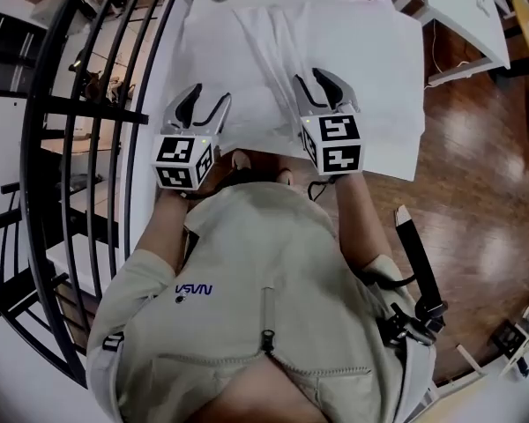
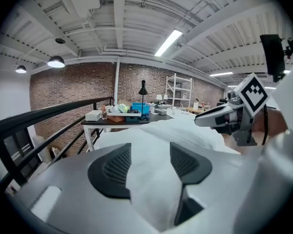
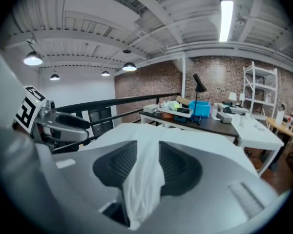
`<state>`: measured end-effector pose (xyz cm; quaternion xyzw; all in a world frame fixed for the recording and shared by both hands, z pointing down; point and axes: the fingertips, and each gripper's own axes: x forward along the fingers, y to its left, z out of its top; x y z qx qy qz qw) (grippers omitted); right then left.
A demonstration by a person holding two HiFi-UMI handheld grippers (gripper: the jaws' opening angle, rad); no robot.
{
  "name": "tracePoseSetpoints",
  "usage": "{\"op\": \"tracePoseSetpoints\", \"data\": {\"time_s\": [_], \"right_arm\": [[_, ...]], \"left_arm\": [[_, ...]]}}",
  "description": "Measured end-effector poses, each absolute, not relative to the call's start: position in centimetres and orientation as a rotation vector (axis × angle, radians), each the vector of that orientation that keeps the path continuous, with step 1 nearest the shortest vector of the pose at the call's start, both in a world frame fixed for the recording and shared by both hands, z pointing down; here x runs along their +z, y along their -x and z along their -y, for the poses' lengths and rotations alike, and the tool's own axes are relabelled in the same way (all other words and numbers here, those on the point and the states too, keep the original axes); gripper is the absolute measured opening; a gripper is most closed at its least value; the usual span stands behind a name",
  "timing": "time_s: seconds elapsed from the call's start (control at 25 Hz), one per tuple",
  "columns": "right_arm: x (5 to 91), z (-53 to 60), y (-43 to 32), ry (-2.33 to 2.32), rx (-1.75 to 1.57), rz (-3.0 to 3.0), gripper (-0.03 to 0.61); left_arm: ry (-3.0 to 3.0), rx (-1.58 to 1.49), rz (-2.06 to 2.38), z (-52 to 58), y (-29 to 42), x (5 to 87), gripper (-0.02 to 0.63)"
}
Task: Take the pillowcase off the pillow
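Observation:
A white pillow in its white pillowcase (image 1: 353, 51) lies on the white table (image 1: 203, 7) in front of me. My left gripper (image 1: 203, 104) hangs over the pillow's near left edge. Its jaws stand wide, and slack pillowcase cloth (image 2: 151, 179) lies between the pads without being pinched. My right gripper (image 1: 324, 86) is over the near right part. A bunched fold of pillowcase (image 3: 146, 179) stands between its parted pads (image 3: 178, 167), and a ridge of cloth (image 1: 273, 55) runs up to it. Each gripper shows in the other's view: the right gripper (image 2: 224, 117) and the left gripper (image 3: 63, 123).
A black metal railing (image 1: 88, 104) curves along the left of the table. Wooden floor (image 1: 485, 174) lies to the right, with a white desk (image 1: 467, 7) at the top right. A far table carries a blue bin (image 2: 136, 108) and a black lamp (image 3: 200, 89).

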<state>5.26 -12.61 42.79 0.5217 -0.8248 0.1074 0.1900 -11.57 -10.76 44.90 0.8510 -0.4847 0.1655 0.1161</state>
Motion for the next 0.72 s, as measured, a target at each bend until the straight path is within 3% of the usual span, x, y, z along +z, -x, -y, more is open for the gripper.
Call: {"op": "tracePoseSetpoints", "data": {"time_s": [0.24, 0.4, 0.52, 0.72], "right_arm": [[42.8, 16.6, -3.8, -1.449, 0.250, 2.203, 0.155], [44.1, 18.4, -3.0, -1.414, 0.231, 2.137, 0.169], [46.0, 19.5, -3.1, -1.351, 0.245, 2.091, 0.186], [50.2, 20.8, -1.1, -1.170, 0.209, 1.991, 0.178]], "left_arm": [[-2.588, 0.567, 1.239, 16.9, 7.6, 47.0, 0.308], [-2.561, 0.711, 1.111, 18.9, 5.5, 51.5, 0.306], [-2.557, 0.734, 1.069, 18.2, 4.5, 52.7, 0.250], [-2.573, 0.742, 1.017, 16.3, 5.0, 53.4, 0.089]]}}
